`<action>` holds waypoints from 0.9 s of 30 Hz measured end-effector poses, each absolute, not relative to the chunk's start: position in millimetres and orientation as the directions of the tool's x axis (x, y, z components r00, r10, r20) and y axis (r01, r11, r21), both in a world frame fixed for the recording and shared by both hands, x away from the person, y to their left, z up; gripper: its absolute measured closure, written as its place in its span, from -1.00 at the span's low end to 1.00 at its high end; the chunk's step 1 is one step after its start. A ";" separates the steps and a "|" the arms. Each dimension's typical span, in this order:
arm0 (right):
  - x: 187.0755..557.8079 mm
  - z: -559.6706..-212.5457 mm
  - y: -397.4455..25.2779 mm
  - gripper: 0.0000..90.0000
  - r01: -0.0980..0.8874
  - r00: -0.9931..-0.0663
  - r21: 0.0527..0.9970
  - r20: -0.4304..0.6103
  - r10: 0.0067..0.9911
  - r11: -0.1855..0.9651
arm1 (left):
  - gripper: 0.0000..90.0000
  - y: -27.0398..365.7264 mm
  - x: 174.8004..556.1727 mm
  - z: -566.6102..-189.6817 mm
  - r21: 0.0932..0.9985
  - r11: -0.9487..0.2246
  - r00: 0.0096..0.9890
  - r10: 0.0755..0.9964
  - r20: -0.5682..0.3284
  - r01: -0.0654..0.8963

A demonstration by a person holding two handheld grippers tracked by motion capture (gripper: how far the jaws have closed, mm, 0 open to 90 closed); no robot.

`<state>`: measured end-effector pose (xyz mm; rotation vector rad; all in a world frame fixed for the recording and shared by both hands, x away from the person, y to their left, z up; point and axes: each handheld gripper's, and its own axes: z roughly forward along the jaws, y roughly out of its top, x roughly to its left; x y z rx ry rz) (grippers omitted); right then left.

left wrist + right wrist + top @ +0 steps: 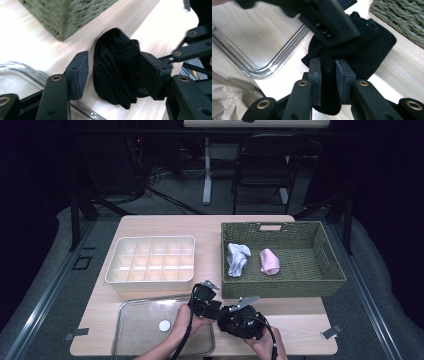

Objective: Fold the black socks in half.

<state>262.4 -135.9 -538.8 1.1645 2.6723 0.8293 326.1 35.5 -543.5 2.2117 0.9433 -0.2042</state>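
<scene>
My right gripper [328, 75] sits at the bottom centre of its own view, jaws drawn nearly together with a fold of the black sock [364, 47] pinched between the pads. The rest of the sock spreads up and to the right on the wooden table [257, 32], its far edge close to the woven basket [402, 17] in the upper right corner. My left gripper's jaw crosses the top of that frame, lying over the sock.

In the left gripper view my left gripper [112, 75] stands wide open, the black sock [115, 70] bunched between its two pads; the right pad touches the cloth, the left pad stands just clear of it. The basket's corner [62, 17] fills the upper left, and the rim of the clear glass dish [22, 72] curves in at lower left.

In the high view both grippers meet at the lower centre of the frame, left gripper [204, 301] beside right gripper [240, 317], just below the basket [330, 270] and beside the glass dish [135, 330]. A white divided tray [115, 265] lies at centre left; a white sock [237, 259] and a pink sock [270, 261] rest in the basket.
</scene>
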 end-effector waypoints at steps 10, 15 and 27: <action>259.4 -533.6 -139.3 0.49 0.647 -0.710 0.532 0.159 0.686 0.546 | 0.00 33.2 325.5 -554.4 0.529 -0.507 0.724 0.573 -0.383 0.681; 256.2 -530.5 -152.2 0.45 0.675 -0.692 0.505 0.179 0.699 0.539 | -0.01 32.3 326.0 -556.4 0.516 -0.514 0.723 0.567 -0.395 0.685; 258.2 -539.3 -150.2 0.46 0.701 -0.677 0.456 0.182 0.713 0.549 | -0.01 32.8 331.0 -564.4 0.456 -0.534 0.702 0.539 -0.465 0.712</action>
